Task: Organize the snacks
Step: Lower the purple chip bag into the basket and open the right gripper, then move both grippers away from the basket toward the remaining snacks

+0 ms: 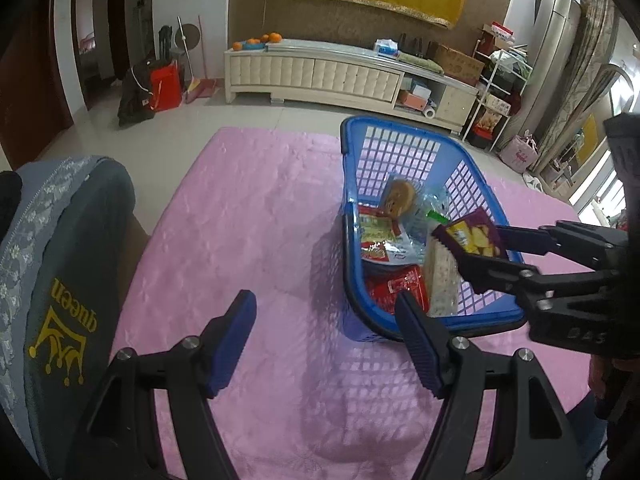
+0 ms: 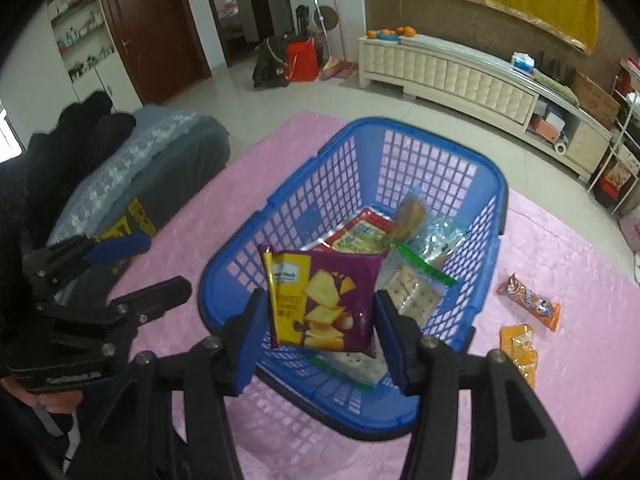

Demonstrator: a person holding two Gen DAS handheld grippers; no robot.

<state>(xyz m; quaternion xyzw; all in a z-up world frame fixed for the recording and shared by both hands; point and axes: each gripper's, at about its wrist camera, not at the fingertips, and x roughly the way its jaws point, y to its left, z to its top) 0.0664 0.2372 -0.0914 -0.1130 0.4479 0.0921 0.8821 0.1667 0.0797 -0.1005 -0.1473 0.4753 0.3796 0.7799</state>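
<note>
Now my right gripper clamps the purple-and-yellow cracker packet above the blue plastic lattice basket, left gripper open and empty; releasing off-centre could drop it outside.

left wrist – steep downward view, basket's left | right wrist – close above | shared: blue basket

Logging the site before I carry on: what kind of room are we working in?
Most likely a home living room: a long cream TV cabinet along the wall, a tall floor-standing air conditioner in the corner, and brooms leaning by a doorway.
</note>
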